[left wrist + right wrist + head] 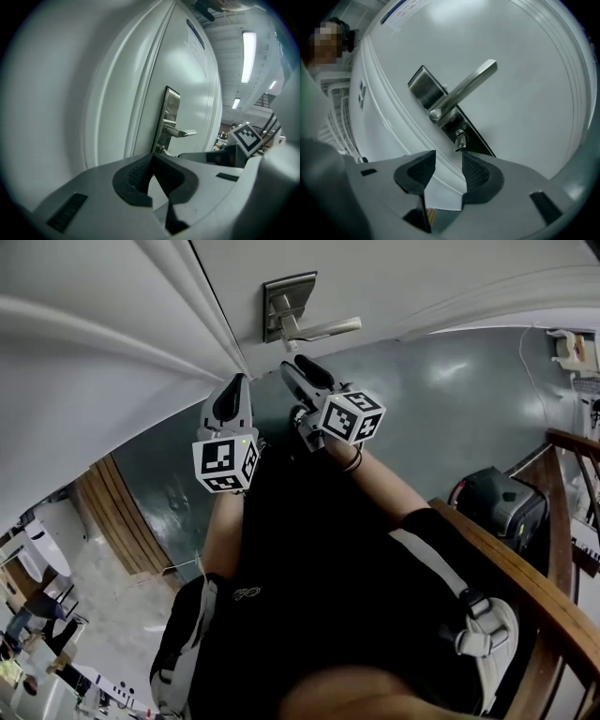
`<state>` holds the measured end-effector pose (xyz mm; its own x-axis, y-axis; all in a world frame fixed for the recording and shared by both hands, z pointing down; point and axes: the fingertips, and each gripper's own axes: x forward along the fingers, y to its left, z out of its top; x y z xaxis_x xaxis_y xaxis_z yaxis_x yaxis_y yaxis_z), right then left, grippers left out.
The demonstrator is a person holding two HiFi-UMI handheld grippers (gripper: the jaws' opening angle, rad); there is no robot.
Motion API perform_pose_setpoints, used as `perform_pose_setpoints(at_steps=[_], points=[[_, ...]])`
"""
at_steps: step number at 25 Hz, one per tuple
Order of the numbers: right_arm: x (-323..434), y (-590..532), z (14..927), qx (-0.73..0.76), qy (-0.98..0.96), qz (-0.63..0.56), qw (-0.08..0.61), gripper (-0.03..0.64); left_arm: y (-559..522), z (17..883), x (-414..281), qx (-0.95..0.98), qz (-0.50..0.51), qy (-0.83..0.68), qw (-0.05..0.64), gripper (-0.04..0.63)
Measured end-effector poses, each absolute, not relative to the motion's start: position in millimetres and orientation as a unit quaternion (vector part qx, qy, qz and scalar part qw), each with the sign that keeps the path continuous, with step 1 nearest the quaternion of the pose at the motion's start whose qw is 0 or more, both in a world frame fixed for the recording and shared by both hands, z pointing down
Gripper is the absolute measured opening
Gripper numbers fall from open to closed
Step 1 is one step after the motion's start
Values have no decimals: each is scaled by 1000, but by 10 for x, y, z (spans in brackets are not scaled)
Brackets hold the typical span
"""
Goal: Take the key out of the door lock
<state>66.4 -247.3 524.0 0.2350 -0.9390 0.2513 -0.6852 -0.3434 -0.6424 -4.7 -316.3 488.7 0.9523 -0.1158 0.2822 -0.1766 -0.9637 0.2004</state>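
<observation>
A small silver key (460, 140) sticks out of the lock in the dark metal plate (425, 87), just below the lever handle (464, 88) on the white door (525, 70). My right gripper (449, 162) is open, its pads a short way in front of the key with nothing between them. In the head view it points up at the lock plate (287, 306) from just below. My left gripper (152, 158) is shut on nothing and hangs left of the plate (170, 117), near the door frame. The right gripper's marker cube (246, 136) shows beside it.
A wooden railing (525, 577) curves along the right, with a black case (499, 504) on the grey floor (450, 399) beyond it. The white door frame (103, 343) runs along the left. A person stands behind a white rack (340, 117).
</observation>
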Motion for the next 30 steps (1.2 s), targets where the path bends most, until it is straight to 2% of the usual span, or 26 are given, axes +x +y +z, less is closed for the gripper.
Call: perform_pose_setpoints(at_steps=[5,13,22,28,30], points=[[827,-2436,5385,-740,474,-356,317,186,-3189,4933,38,980,140,-79,120,23],[1079,-2551,5327,-690,443,-358,447,184,-3170,4988,102,978,153,-80,117,25],[1176,-2709,5426,-650,420,-372,512,131,-3159,5056,122,974,159,-96,132,23],[1198,-2787,5392,-640,419,-374,524,55,-3188,5070,100,972,166,-107,130,25],[1198,-2784,5402,-637,413,-372,533,55,-3193,5068,93,972,166,-108,130,24]])
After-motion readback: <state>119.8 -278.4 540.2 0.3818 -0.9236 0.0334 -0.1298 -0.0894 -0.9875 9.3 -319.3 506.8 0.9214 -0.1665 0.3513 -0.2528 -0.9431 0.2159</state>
